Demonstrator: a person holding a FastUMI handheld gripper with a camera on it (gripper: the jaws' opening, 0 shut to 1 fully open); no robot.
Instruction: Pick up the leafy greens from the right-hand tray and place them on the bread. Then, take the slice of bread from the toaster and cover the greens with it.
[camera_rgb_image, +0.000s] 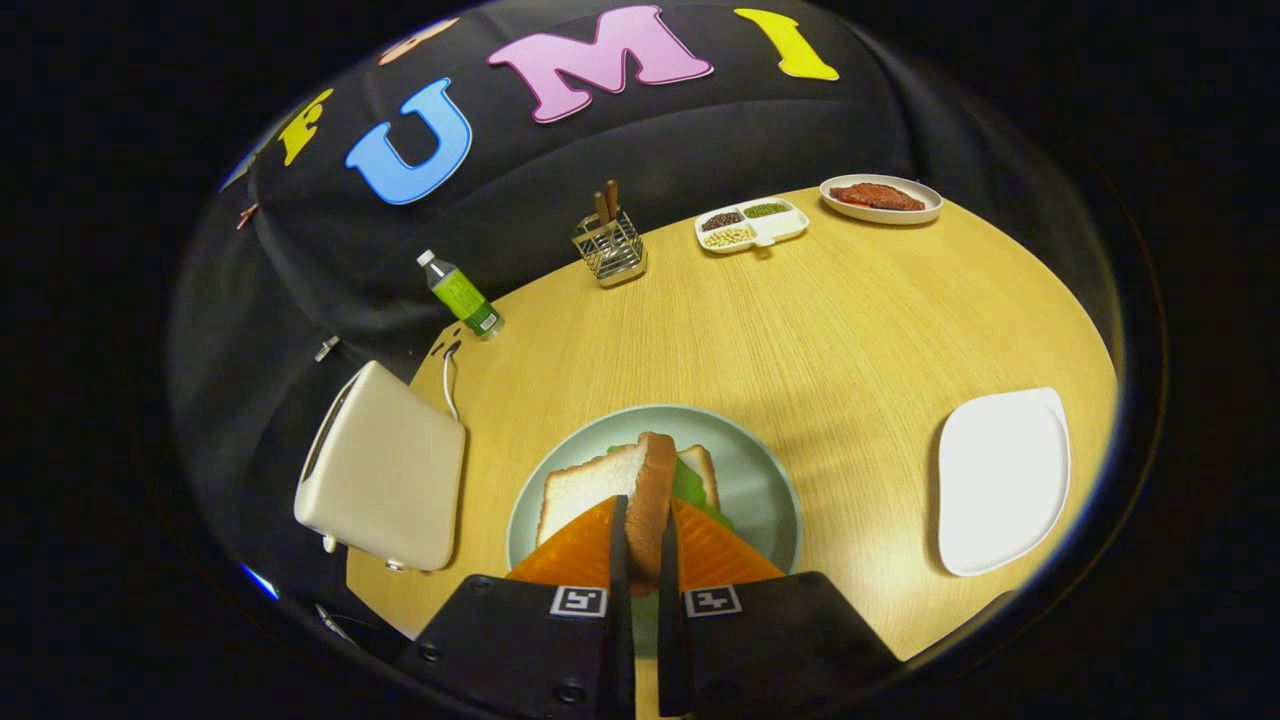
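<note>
You had the fingers clamped on the top slice, edge-up over the greens and bread on the plate. The covering step was under way, I judge; next, lay it flat and let go.

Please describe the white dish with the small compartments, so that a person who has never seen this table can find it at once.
Look to the far edge of the round wooden table, well beyond the gripper, which is shut on a bread slice. The divided dish sits between the wire utensil holder and the plate of meat. Its compartments alone hold beans or grains.
</note>
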